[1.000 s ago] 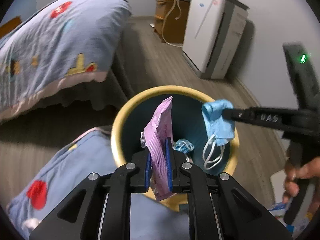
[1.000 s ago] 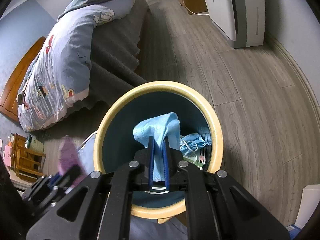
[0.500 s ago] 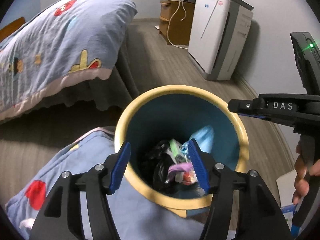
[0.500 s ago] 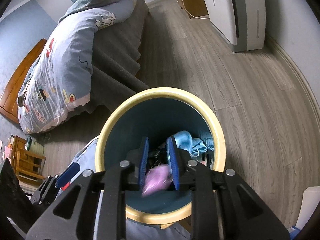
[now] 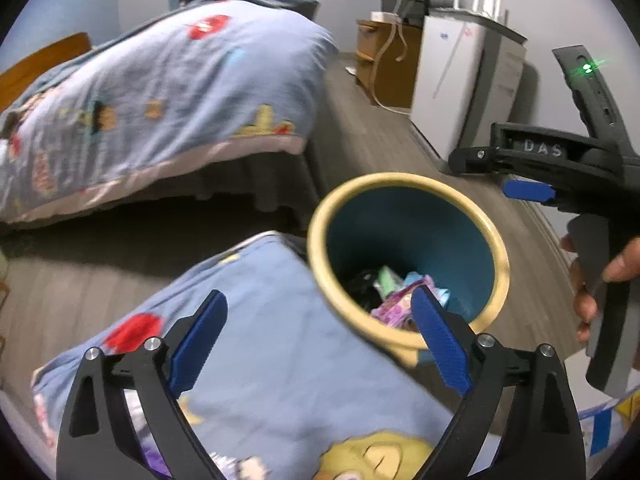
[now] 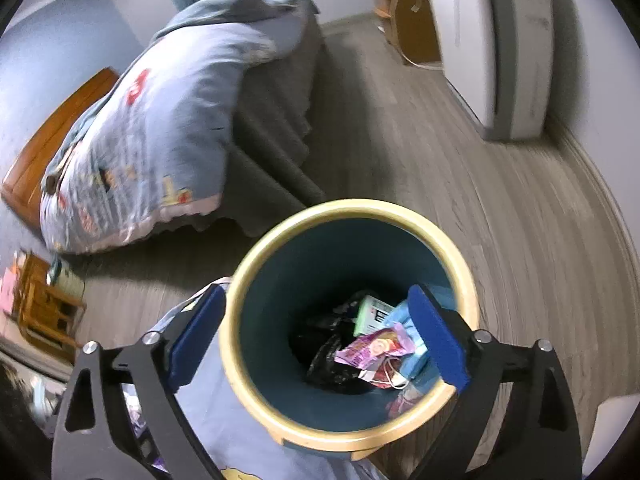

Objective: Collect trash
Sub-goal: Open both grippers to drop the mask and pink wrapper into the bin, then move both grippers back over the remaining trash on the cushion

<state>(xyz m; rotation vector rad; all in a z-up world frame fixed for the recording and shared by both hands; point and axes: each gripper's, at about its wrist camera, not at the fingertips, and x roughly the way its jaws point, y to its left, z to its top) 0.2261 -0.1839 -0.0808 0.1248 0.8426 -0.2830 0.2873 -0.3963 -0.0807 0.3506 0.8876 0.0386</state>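
**Both jaws spread, trash down in the bin**

Left gripper (image 5: 318,342) wide apart, jaws just opened, nothing between the blue pads. Same for the right gripper (image 6: 320,340): jaws just flung wide, empty, poised straight above the trash bin (image 6: 256,264). Down inside the teal, yellow-rimmed bin: pink wrapper (image 6: 376,350) on top, blue face mask (image 6: 416,354) just beside it with white ear loops showing, a green-and-white packet and a black bag beneath. Seen from the left wrist, bin (image 5: 320,216) off to the right, against a blue cartoon-print quilt (image 5: 280,360). Beyond: bed (image 5: 160,92), wood-plank floor (image 6: 460,168), white appliance (image 5: 452,80) by the wall.
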